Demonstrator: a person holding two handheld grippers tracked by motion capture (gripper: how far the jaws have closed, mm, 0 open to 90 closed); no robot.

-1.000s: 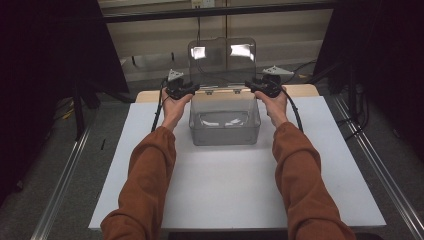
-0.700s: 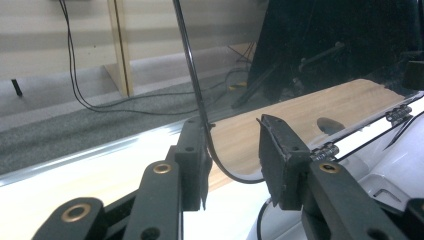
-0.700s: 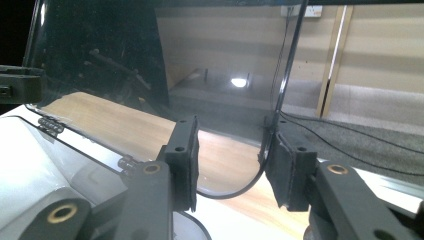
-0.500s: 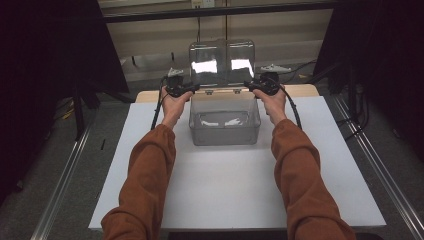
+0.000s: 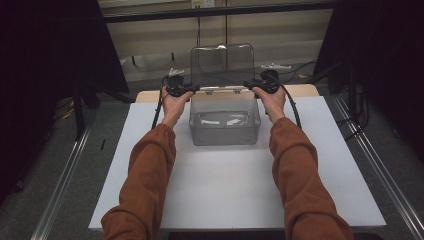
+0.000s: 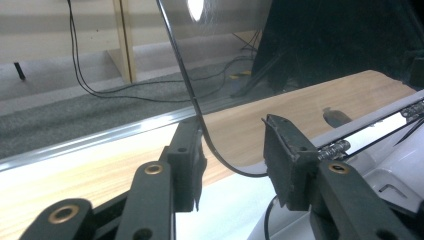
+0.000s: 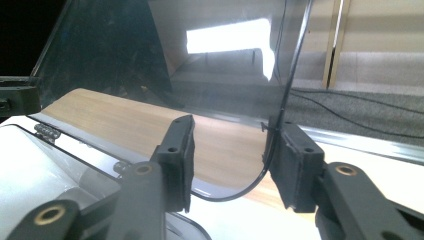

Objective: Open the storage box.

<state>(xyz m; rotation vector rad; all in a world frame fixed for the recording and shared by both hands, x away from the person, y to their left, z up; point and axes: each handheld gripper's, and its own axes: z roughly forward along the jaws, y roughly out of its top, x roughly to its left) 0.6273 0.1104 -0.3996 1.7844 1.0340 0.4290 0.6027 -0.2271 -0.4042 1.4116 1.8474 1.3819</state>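
The see-through plastic lid [image 5: 222,65] has swung up and now stands straight behind the clear plastic box [image 5: 224,117] on the white counter [image 5: 235,185]. My left claw [image 6: 232,162] and right claw [image 7: 235,160] sit released around its bottom corners.

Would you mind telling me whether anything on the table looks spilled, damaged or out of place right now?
Nothing stands out. The clear box sits square on the white tabletop, its hinged lid standing upright and intact, with the left gripper and right gripper at its lower corners. No spill or crack shows.
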